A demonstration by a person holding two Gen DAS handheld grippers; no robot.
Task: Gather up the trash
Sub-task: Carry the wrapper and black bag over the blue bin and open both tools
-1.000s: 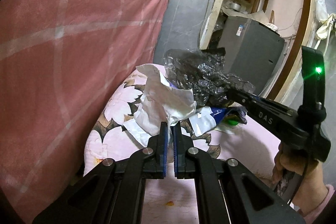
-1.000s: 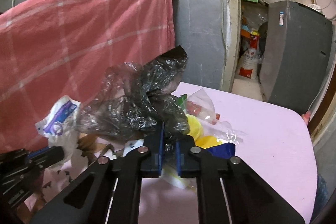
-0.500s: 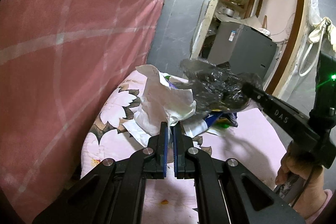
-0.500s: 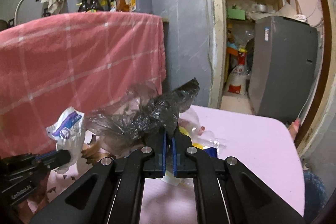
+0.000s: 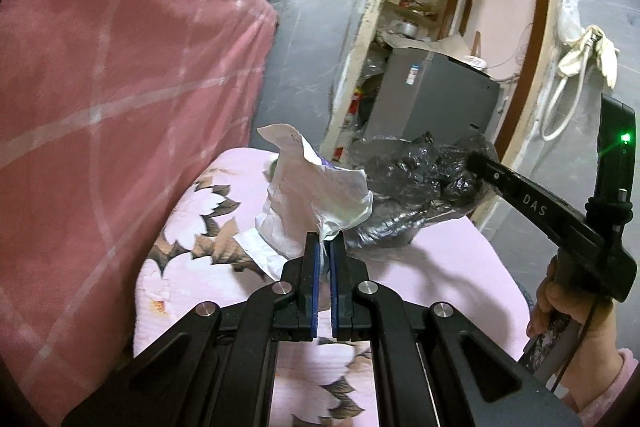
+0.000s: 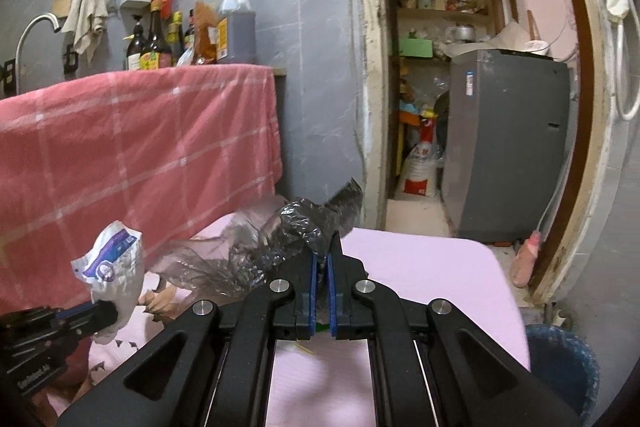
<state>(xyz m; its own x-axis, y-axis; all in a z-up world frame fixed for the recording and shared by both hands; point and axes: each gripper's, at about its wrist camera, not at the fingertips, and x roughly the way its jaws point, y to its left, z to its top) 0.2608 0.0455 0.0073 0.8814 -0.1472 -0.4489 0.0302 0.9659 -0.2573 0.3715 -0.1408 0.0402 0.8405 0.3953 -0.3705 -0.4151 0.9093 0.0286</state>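
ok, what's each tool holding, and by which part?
Left tool is shut on the white wrapper, pinching its crumpled lower edge. Right tool is shut on the black bag, gripping a bunched fold near its top.

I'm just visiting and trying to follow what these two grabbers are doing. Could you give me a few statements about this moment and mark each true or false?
1. The left gripper is shut on the white wrapper. True.
2. The right gripper is open and holds nothing. False: it is shut on the black plastic bag.
3. A red checked cloth hangs behind the pink table. True.
4. The black bag lies inside the blue bin. False: it is held up over the table.
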